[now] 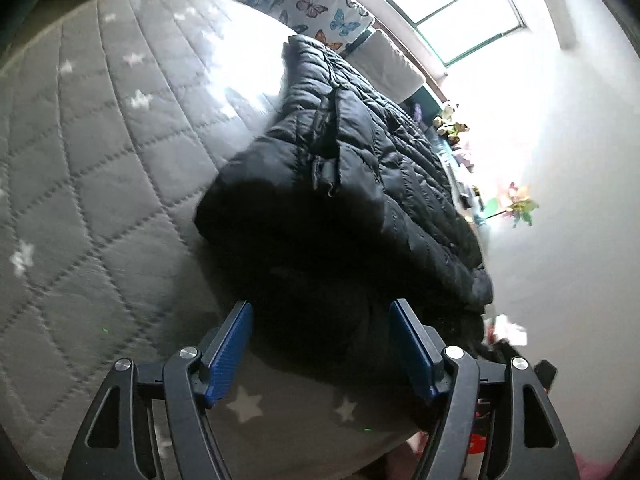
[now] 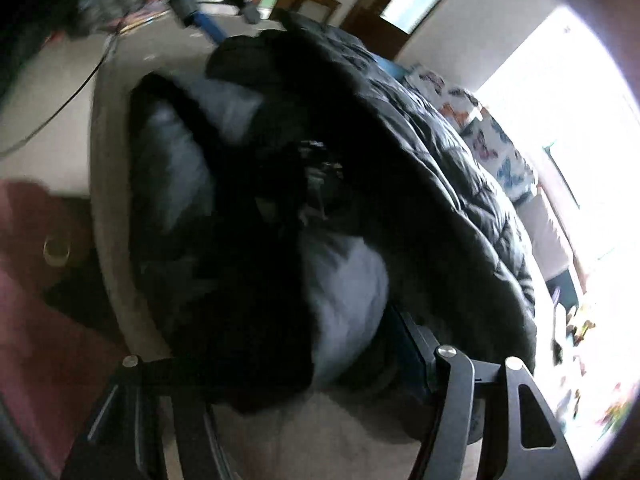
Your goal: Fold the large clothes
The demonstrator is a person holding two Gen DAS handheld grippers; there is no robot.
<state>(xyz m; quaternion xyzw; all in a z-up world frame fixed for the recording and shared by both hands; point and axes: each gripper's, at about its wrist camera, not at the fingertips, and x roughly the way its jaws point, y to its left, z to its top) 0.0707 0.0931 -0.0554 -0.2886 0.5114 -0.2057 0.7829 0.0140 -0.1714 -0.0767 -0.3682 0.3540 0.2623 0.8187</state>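
A black quilted jacket (image 1: pixel 360 168) is seen lying in a bundled heap on a bed, spread over a grey quilted bedspread (image 1: pixel 100 160) printed with white stars. In the left wrist view the jacket runs from the middle of the bedspread toward the window side, one rounded fold lying nearest the camera and a zip edge showing along the top layer. In the right wrist view the same jacket (image 2: pixel 440 168) fills most of the picture, and a pale grey lining (image 2: pixel 344 280) is exposed where the dark shell is turned back.

The left tongs (image 1: pixel 320 336) are held released: the 2 blue pads (image 1: pixel 230 352) stand wide apart on either side of the near fold, with nothing pressed between them, and the starred bedspread is visible below the gap. The right tongs (image 2: pixel 304 360) are buried in the jacket; only 1 finger is seen clearly, the other being hidden by dark cloth, and blur is heavy, so it cannot be told whether cloth is clenched or merely lies between the fingers.

Beyond the jacket, pillows with a butterfly print (image 1: pixel 312 4) are set against the head of the bed, beneath a bright window (image 1: pixel 452 4). A white wall (image 1: pixel 560 240) is seen to the right, with a colourful pinwheel (image 1: pixel 516 204) and small toys near it
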